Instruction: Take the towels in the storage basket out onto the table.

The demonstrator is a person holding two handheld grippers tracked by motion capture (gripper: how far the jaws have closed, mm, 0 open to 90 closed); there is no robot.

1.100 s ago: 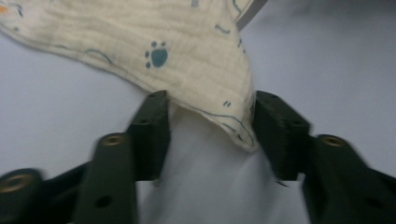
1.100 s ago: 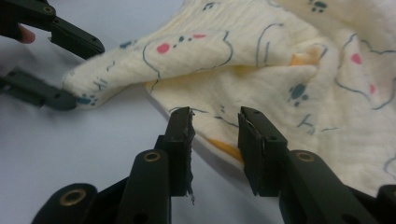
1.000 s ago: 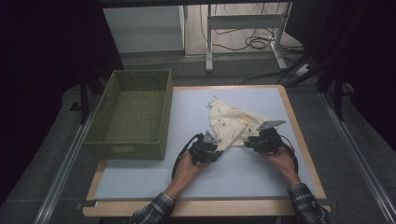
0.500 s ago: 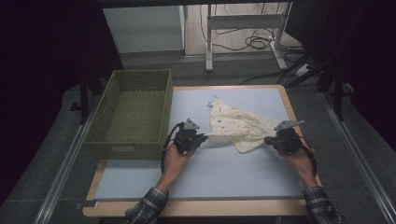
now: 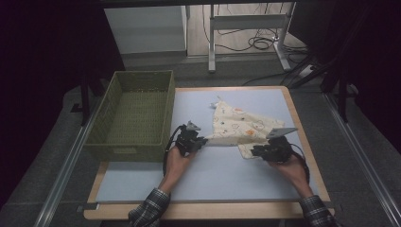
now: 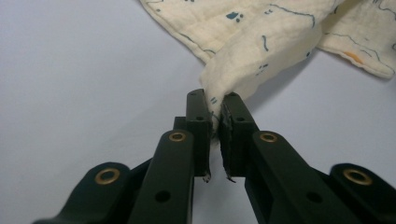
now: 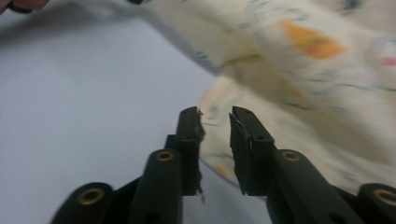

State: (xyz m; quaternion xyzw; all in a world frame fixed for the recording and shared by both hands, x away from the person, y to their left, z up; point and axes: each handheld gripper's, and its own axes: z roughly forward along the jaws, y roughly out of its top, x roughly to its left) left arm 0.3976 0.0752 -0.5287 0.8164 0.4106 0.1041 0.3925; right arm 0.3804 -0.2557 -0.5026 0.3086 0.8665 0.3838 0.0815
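Pale blue table mat (image 5: 227,175) on a wooden-edged table, green woven rectangular basket (image 5: 135,113) at 9 o'clock. Cream printed cloth (image 5: 239,127) lies at centre-right. Left gripper (image 5: 201,141) pinches its 8 o'clock corner; right gripper (image 5: 253,152), jaws just opened, narrow gap, sits over the cloth's 5 o'clock edge.

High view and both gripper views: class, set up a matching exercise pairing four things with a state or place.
Things:
1. left gripper
2. right gripper
3. basket
4. cloth

States:
A. green, at the table's left
B. jaws apart, cloth edge between them
C. cream, printed, spread between both grippers
D. jaws pinching a cloth corner

Pairs: 1-D, 2-B, 3-A, 4-C
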